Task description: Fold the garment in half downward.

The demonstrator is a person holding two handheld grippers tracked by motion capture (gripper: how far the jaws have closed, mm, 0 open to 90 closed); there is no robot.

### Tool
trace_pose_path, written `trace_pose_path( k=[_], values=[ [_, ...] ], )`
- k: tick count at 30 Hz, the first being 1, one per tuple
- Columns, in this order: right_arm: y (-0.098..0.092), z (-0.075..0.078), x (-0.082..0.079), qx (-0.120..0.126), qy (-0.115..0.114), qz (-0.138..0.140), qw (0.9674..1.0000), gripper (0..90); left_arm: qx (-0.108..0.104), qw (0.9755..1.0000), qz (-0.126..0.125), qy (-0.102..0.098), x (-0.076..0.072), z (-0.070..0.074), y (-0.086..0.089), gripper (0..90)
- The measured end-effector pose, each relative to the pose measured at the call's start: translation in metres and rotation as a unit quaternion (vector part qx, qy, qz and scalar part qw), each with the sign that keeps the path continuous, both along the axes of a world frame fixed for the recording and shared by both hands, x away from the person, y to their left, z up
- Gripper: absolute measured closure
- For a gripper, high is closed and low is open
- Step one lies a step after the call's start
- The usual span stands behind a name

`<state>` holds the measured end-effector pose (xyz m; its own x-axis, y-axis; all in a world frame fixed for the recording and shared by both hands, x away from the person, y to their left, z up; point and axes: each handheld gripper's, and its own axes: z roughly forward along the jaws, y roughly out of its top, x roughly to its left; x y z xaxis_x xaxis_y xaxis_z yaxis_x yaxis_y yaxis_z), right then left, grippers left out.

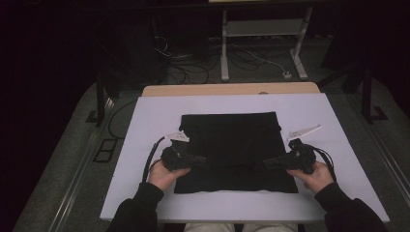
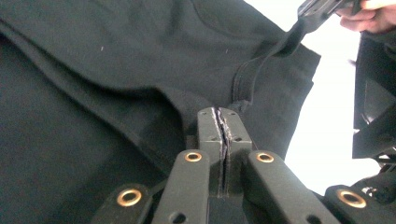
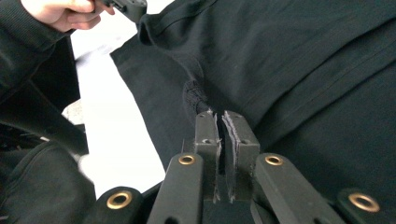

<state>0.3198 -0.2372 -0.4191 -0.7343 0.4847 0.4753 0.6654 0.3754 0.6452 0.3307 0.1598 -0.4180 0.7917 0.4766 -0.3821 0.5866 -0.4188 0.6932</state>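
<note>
- On the white table top (image 1: 145,121), seen from the high view, a black garment (image 1: 232,140) lies folded into a rough square, a little nearer the person than the far wooden edge. The left gripper (image 1: 199,159) sits at the garment's left edge and the right gripper (image 1: 269,163) at its right edge, both pointing inward over the near part of the cloth. A hand in a dark sleeve holds each one. Grey floor and a tangle of cables (image 1: 188,67) lie beyond the table.
- From the left gripper view, the two black jaws stand pressed together, with a pinch of the garment (image 2: 116,70) caught at their tips; a ridge of cloth rises from the grip and a stitched seam runs past it. Farther off, at the top right corner, the right gripper (image 2: 322,8) nips the same fold, white table (image 2: 322,116) beside it.
- From the right gripper view, the jaws are closed together on a small bunched knot of the garment (image 3: 289,60), right at their tips. At the top left the other hand (image 3: 60,11) holds the left gripper (image 3: 128,7) against the cloth's edge, with white table (image 3: 116,130) between.
</note>
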Motion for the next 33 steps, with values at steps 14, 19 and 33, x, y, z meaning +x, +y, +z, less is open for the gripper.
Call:
trace_pose_path(
  k=[14, 19, 33],
  values=[
    [0.000, -0.005, -0.020, -0.011, 0.022, 0.029, 0.9993, 83.2, 0.036, 0.9988, -0.032, 0.002, -0.023, -0.005, -0.004, 87.6],
    [-0.001, -0.005, -0.025, -0.009, 0.026, 0.032, 0.9991, 83.2, 0.039, 0.9985, -0.040, 0.002, -0.029, -0.006, -0.005, 87.6],
    [0.000, -0.008, -0.035, -0.013, 0.039, 0.045, 0.9981, 83.0, 0.052, 0.9966, -0.064, 0.007, -0.044, -0.007, -0.004, 87.7]
  ],
)
